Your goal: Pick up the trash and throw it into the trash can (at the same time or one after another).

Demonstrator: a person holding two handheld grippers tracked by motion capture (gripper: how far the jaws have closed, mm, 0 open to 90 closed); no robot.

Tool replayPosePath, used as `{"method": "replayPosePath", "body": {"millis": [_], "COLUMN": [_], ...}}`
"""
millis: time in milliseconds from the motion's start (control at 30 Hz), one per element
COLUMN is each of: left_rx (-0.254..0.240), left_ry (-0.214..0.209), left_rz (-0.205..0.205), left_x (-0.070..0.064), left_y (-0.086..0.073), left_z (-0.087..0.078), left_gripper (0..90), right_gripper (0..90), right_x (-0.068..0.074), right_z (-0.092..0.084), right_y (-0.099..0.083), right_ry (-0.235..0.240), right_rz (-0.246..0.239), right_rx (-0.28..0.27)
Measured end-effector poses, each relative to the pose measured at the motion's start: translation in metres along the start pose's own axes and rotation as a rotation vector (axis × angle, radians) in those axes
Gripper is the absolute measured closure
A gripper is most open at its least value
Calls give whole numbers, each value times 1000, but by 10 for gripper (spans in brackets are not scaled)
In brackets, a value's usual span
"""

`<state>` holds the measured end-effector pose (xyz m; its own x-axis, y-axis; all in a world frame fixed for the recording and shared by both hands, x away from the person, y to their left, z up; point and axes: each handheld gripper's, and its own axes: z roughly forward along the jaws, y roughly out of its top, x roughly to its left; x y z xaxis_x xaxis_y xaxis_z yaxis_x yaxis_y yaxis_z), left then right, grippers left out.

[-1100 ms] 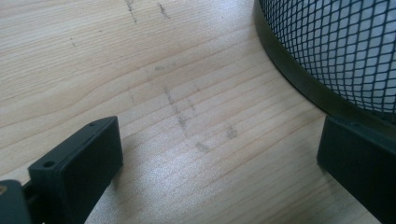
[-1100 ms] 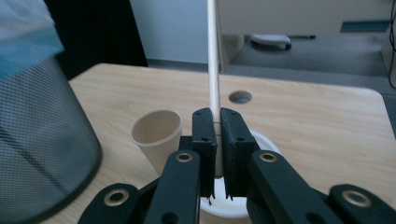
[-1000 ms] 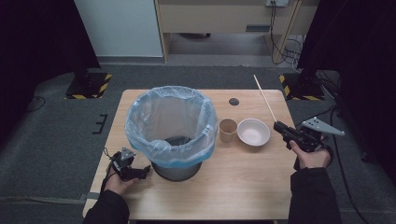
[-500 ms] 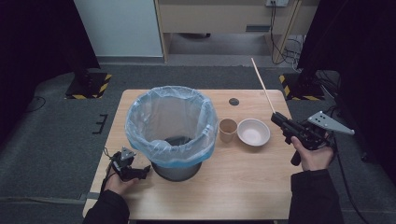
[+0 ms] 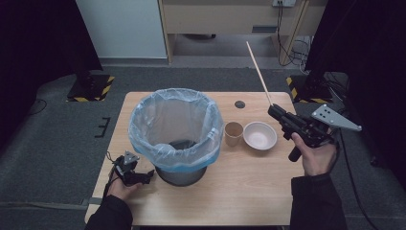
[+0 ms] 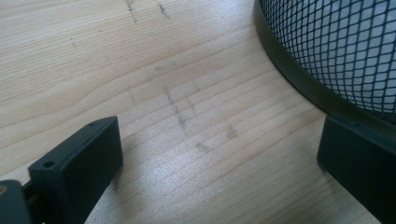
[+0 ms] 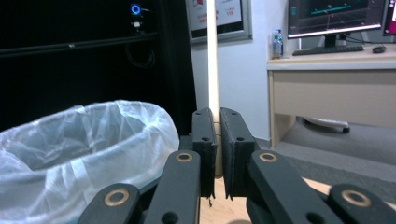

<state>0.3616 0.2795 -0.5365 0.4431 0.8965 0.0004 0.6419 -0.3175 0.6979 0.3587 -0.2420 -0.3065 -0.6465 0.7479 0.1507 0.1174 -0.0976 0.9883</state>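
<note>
One black mesh bin lined with pale blue plastic bag (image 5: 176, 139), one small brown paper cup (image 5: 233, 133), one white round bowl (image 5: 260, 135), one long thin wooden stick (image 5: 259, 73), one small dark disc (image 5: 240, 104).

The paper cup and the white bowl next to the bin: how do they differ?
The paper cup is brown, narrow and tall for its width; the white bowl is pale, wide and shallow. The paper cup stands nearer the lined bin, the white bowl nearer the right gripper. Both stand upright, mouths up, on the table, and look empty from above.
</note>
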Motion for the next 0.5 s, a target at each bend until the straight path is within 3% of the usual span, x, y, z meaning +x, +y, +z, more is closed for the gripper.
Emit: {"method": "replayPosePath", "body": {"millis": [500], "left_rx": [0], "left_ry": [0], "left_rz": [0], "left_x": [0], "left_y": [0], "left_z": [0], "left_gripper": [0], "right_gripper": [856], "right_x": [43], "right_z": [39], "right_y": [26], "right_ry": [114], "right_rz": [-40], "right_rx": [-30]}}
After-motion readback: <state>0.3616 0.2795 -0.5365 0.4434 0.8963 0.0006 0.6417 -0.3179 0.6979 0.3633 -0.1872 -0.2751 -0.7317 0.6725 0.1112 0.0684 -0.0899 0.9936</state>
